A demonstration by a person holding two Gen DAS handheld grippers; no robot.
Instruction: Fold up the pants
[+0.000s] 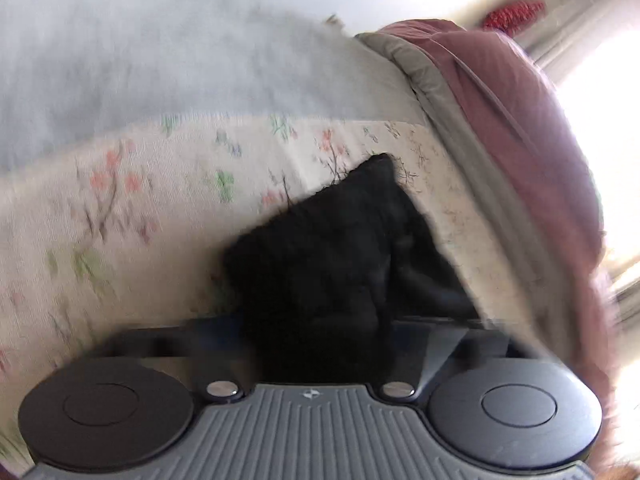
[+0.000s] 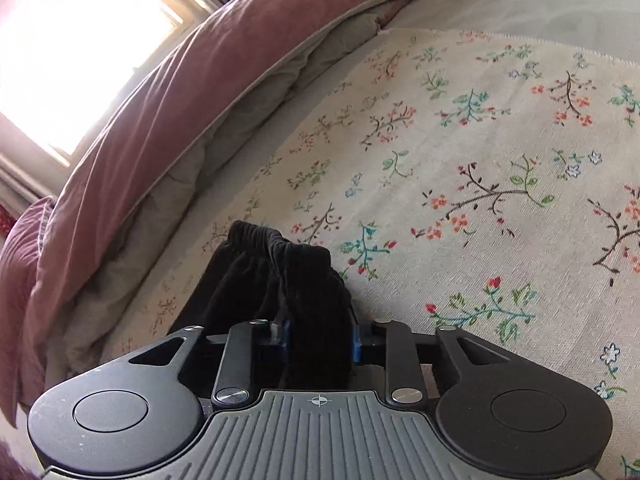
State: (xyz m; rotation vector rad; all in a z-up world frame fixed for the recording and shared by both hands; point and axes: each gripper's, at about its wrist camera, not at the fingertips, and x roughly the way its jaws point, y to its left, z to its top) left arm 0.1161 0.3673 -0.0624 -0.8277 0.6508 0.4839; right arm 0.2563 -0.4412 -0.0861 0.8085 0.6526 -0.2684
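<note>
The black pants [image 2: 280, 276] are bunched in my right gripper [image 2: 316, 344], which is shut on the elastic waistband end and holds it above the floral sheet [image 2: 460, 152]. In the left wrist view, blurred by motion, my left gripper [image 1: 320, 344] is shut on another part of the black pants [image 1: 332, 248]. The cloth rises in a dark peak over the floral sheet [image 1: 140, 208] and hides the fingers.
A mauve duvet with grey lining [image 2: 168, 92] is heaped along the bed's edge; it also shows in the left wrist view [image 1: 512, 120]. A bright window [image 2: 72, 52] lies behind it. A red object [image 1: 514, 12] sits far off near the window.
</note>
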